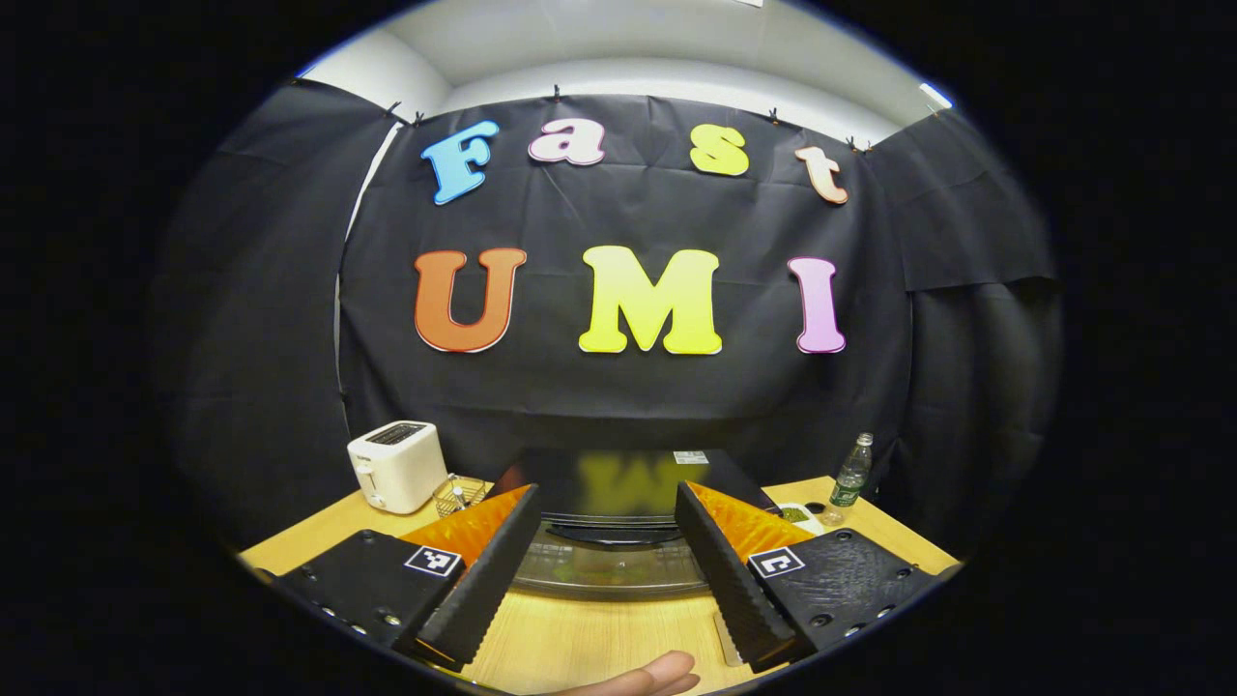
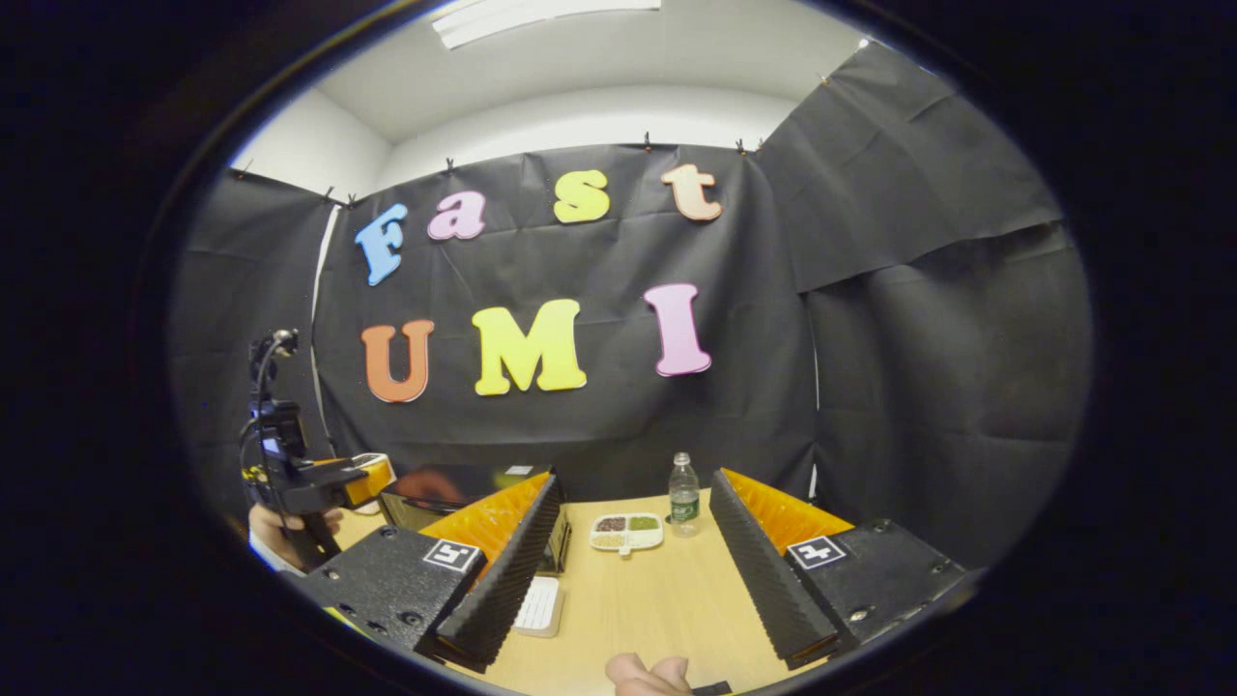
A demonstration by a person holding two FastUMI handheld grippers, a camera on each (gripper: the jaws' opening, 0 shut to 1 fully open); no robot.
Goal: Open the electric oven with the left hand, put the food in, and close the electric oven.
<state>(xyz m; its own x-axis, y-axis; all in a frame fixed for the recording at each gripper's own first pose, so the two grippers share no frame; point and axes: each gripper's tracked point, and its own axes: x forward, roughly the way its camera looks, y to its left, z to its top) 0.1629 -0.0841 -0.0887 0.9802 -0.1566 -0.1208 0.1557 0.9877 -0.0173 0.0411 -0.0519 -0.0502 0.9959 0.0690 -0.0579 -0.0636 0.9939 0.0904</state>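
Note:
The black electric oven [image 1: 618, 476] stands on the wooden table [image 1: 580, 638] straight ahead, its door shut, with the dark handle [image 1: 611, 534] above the curved glass. My left gripper [image 1: 606, 493] is open and short of the oven front, one finger to each side. A white compartment tray of food [image 2: 626, 530] lies farther right on the table, also seen small beside the oven as the tray [image 1: 798, 514]. In front of that tray my right gripper [image 2: 636, 478] is open and holds nothing. In the right gripper view a hand holds the left gripper [image 2: 359, 476] near the oven [image 2: 454, 488].
A white toaster [image 1: 396, 466] and a small wire holder [image 1: 459, 495] stand left of the oven. A green-labelled water bottle [image 2: 683, 496] stands behind the food tray. A white ridged item [image 2: 539, 604] lies by the oven's front. Black cloth walls close the table's back and sides.

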